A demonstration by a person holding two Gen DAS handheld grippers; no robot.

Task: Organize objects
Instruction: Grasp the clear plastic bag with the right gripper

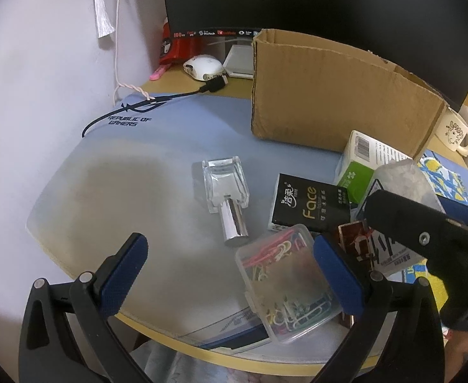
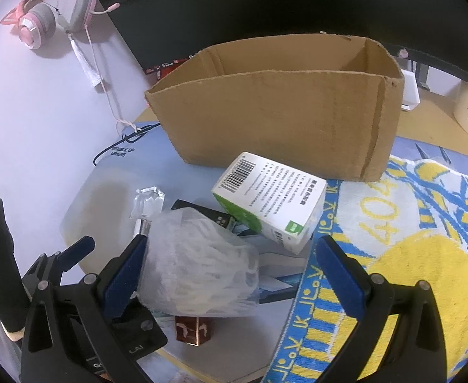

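Well, nothing visibly boxed yet: left of the cardboard box [image 1: 329,95] lies the glass bottle [image 1: 226,188], nearer it the paperclip case [image 1: 281,284] between the left gripper's [image 1: 230,274] wide-open empty jaws, then the right gripper [image 2: 230,274], gaping around the plastic bag [image 2: 198,268].

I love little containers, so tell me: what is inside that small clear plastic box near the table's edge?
Through the clear plastic box you can see colored paper clips: pink, yellow, green and white ones. Its lid looks closed. The left gripper's blue finger pad covers its right side, so that part stays hidden.

Clutter [image 1: 307,206] before cardboard box [image 1: 329,95]
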